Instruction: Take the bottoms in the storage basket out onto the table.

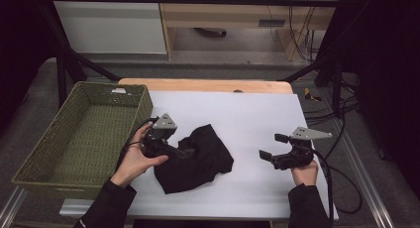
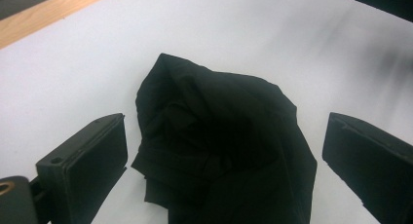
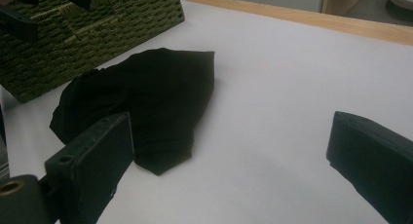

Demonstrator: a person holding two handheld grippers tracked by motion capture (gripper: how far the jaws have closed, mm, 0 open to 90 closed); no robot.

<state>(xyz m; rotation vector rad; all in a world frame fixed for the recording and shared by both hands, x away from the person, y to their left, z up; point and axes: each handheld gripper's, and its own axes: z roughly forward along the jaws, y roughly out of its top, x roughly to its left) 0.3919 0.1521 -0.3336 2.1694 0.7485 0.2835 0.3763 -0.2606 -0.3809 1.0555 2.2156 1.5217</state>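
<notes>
**Black cloth on white sheet, both grippers spread**

Sleeves and hands enter from the near edge in the high view. Left hand (image 1: pixel 132 161) holds the left gripper (image 1: pixel 184 154) at the left side of a crumpled black cloth (image 1: pixel 205 156); its tips overlap the cloth's left edge there. Left gripper view: jaws wide apart, one either side of the cloth (image 2: pixel 219 146), which lies bunched between and beyond them, not pinched. Whether the tips actually touch the fabric I cannot tell.

Right hand (image 1: pixel 305 172) holds the right gripper (image 1: pixel 273 146) on the right side of the table, well apart from the cloth. Jaws likewise apart (bare white sheet between them in the right gripper view), pointing left toward the cloth (image 3: pixel 146 102).

Cloth sits near the middle of the white sheet (image 1: pixel 247 114), somewhat left of centre, lying in loose folds with one corner pointing to the far side.

Green woven basket (image 1: pixel 79 134) stands at the left, just beside the sheet's left edge, near the cloth but not touching it. Wooden table edge (image 1: pixel 208 85) shows along the far side of the sheet.
</notes>
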